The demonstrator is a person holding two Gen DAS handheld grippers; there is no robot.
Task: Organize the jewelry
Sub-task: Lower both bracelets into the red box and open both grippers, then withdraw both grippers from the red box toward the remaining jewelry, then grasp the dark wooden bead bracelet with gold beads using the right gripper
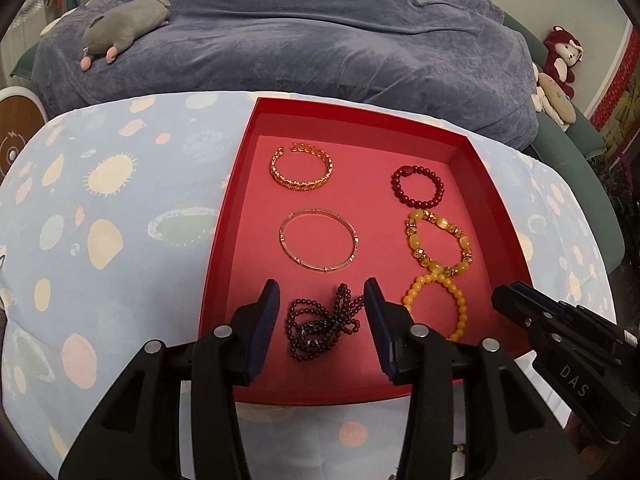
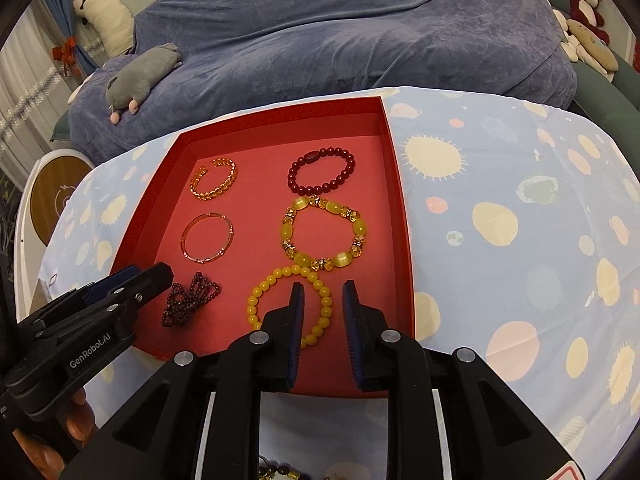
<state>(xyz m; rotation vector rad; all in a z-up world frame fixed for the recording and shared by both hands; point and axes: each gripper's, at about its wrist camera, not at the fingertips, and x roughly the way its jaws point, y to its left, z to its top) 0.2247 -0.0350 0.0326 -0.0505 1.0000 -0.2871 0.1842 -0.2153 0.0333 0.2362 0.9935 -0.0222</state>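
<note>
A red tray (image 1: pixel 360 111) (image 2: pixel 280 121) lies on the cloth-covered table and holds several bracelets. Its left column has a gold chain cuff (image 1: pixel 302 172) (image 2: pixel 214 180), a thin rose-gold bangle (image 1: pixel 320 268) (image 2: pixel 200 260) and a bunched dark garnet bead string (image 1: pixel 320 328) (image 2: pixel 188 300). The right column has a dark red bead bracelet (image 1: pixel 405 171) (image 2: pixel 312 157), a yellow cat-eye bracelet (image 1: pixel 414 242) (image 2: pixel 286 232) and a yellow round-bead bracelet (image 1: pixel 460 300) (image 2: pixel 254 302). My left gripper (image 1: pixel 322 286) (image 2: pixel 156 272) is open; the garnet string lies loose between its fingers. My right gripper (image 2: pixel 323 285) (image 1: pixel 516 292) is open over the round-bead bracelet's right side, pads clear of it.
The table wears a light-blue cloth (image 2: pixel 500 208) with pale blobs. Behind it a sofa under a blue-grey blanket (image 1: pixel 320 40) carries a grey plush toy (image 1: pixel 124 26); more plush toys (image 1: pixel 560 64) sit at the right. More beads (image 2: pixel 280 470) show below the right gripper.
</note>
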